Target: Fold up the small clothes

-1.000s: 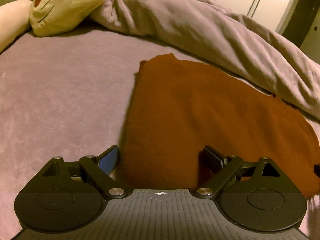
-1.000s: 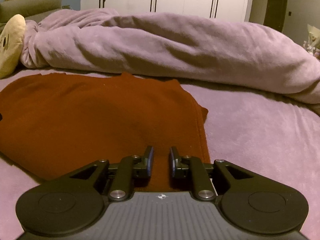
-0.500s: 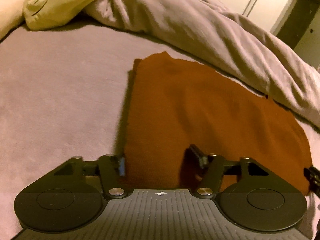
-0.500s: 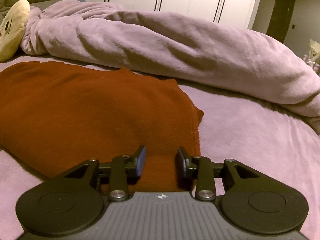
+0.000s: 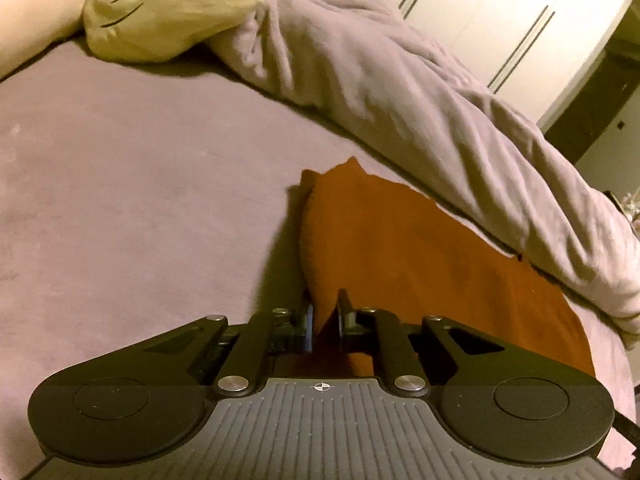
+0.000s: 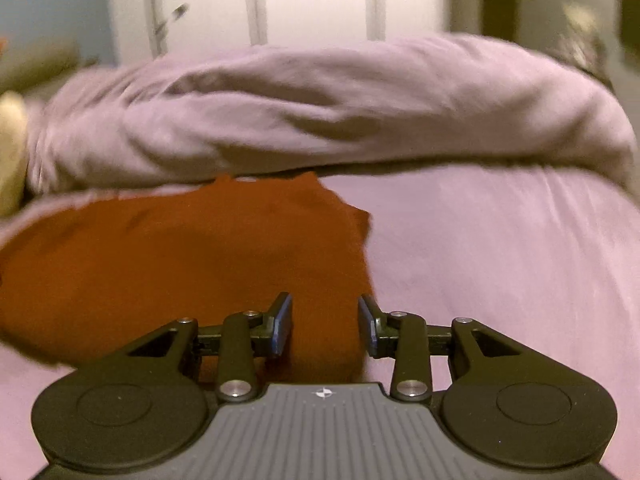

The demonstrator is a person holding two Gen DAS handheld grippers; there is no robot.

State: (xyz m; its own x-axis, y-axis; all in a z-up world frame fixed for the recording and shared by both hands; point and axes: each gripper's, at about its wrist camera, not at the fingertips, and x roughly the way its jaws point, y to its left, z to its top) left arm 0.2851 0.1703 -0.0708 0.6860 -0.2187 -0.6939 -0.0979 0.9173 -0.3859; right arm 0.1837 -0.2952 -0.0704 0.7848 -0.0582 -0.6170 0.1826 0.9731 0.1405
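A rust-brown garment lies on the bed's mauve sheet, spread mostly flat, its far edge against the heaped mauve duvet. In the left wrist view it runs from the centre toward four o'clock; in the right wrist view it fills the stretch from nine o'clock to the centre.

The left gripper sits at the garment's near left edge, its jaws closing to a narrow gap with a raised fold of the cloth pinched between the pads; the cloth lifts into a small ridge just ahead of them. The right gripper stands at the garment's near right corner with its jaws partly apart and opening; the cloth's edge lies between the fingers, but the pads do not press on it.

At eleven o'clock in the left wrist view a pale yellow plush pillow with a cat face rests against the duvet. White wardrobe doors stand at twelve o'clock beyond the bed, blurred.
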